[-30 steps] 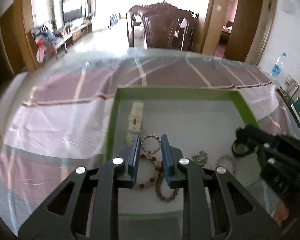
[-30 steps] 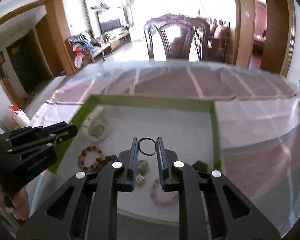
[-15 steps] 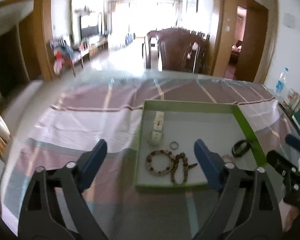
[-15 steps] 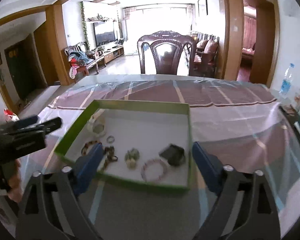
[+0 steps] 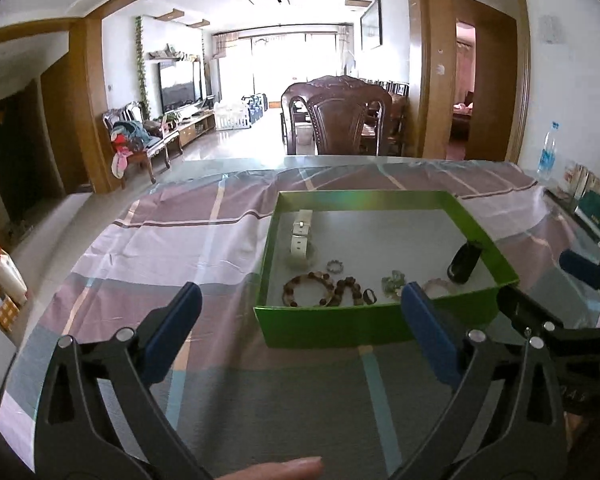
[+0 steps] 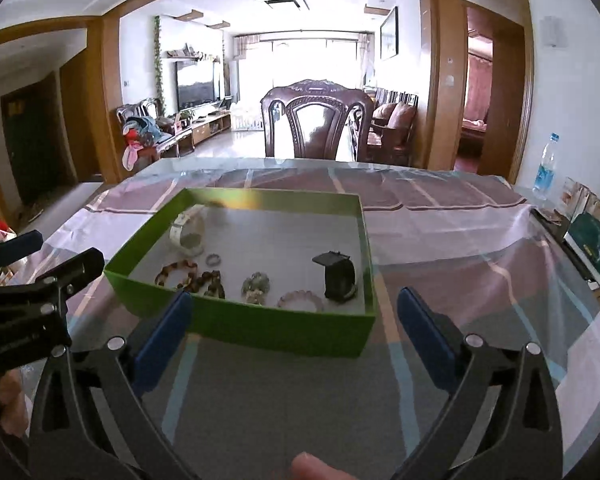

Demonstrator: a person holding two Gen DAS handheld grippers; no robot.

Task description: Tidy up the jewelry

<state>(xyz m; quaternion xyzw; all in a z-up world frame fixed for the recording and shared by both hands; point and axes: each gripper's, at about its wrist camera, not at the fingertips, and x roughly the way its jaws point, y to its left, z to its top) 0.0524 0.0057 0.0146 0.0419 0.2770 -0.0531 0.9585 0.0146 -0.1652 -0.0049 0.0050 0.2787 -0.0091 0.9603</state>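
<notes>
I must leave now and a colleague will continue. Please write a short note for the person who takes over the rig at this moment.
Left claw: open, nothing between the fingers; its jaws have just been opening.
Right claw: open and empty too, jaws just opened.
Both are in front of the green box, outside it.
In the box: white watch, small ring, brown bead bracelets, greenish piece, pink bracelet, black watch.
Done: all visible jewelry lies in the box.
Left: perhaps tidier arrangement; no lid is visible.
</notes>
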